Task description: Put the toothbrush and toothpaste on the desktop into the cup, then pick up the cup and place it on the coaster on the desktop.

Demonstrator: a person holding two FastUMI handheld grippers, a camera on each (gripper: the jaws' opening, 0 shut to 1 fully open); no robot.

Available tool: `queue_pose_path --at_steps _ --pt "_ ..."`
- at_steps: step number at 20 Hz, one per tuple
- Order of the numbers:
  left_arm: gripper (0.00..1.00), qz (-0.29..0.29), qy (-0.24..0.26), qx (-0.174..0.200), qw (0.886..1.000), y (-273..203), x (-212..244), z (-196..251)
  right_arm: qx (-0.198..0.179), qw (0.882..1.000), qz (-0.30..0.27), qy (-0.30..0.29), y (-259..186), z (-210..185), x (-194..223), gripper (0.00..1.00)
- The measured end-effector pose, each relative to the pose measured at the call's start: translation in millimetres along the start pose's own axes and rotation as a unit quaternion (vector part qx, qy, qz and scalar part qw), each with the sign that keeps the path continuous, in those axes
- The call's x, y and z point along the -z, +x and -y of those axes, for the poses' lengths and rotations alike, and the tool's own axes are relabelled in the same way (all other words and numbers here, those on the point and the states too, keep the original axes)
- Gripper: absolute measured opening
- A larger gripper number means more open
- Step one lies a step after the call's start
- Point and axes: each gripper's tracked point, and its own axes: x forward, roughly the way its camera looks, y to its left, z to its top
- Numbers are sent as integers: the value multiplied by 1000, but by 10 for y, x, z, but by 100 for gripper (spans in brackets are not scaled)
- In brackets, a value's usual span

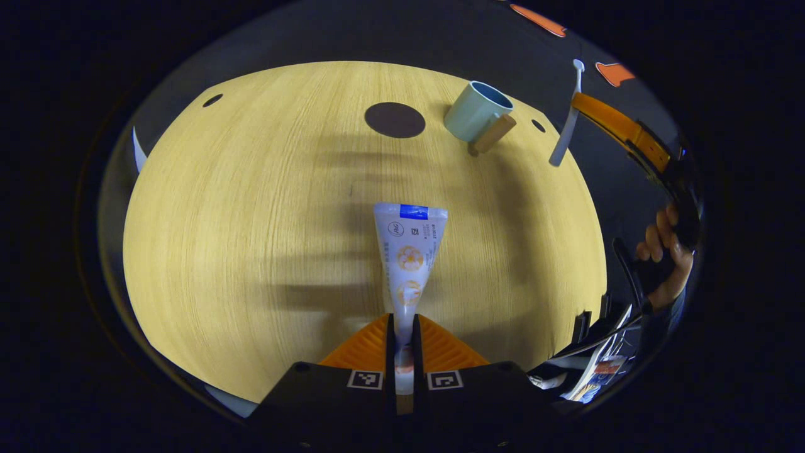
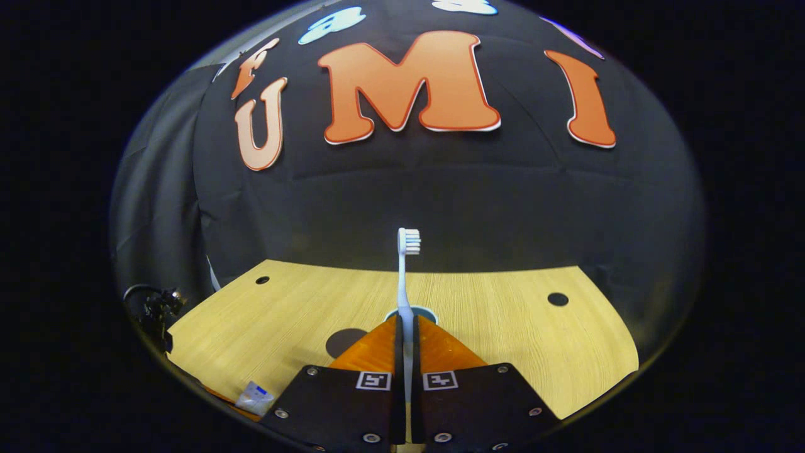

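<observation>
Gripping the toothpaste tube (image 1: 409, 251) is the left claw (image 1: 403, 327); the right claw (image 2: 406, 327) is clamping the toothbrush (image 2: 405, 277) above the cup (image 1: 475, 111).

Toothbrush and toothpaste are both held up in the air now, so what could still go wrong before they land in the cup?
1. The toothbrush is pinched low on its handle by the right gripper, so it might swivel and miss the cup.
2. The toothpaste is held by its end in the left gripper; the soft tube might sag or slip.
3. The cup sits near the table edge, and a bump might tip it.
</observation>
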Motion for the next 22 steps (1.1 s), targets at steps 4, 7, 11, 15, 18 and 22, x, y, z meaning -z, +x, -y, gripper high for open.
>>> queue_pose_path --at_steps 4,7,11,15,18,22 --pt "11 5 -11 -5 1000 -20 0 -2 -10 998 60 -25 240 -56 -227 4" --pt "11 4 -27 -7 1000 -11 5 3 -15 994 106 -24 410 -72 -380 4" --pt "11 10 -39 -11 999 13 -57 -37 -28 990 141 -6 641 -66 -441 4" --pt "11 12 -48 -12 999 18 -68 -30 -31 990 137 -16 880 -14 -233 4" --pt "11 18 -49 -15 999 28 -114 -67 -31 991 130 -19 1032 -1 -54 4" --pt "11 23 -60 -24 998 26 -135 -153 -31 993 110 -17 1213 -7 194 4"
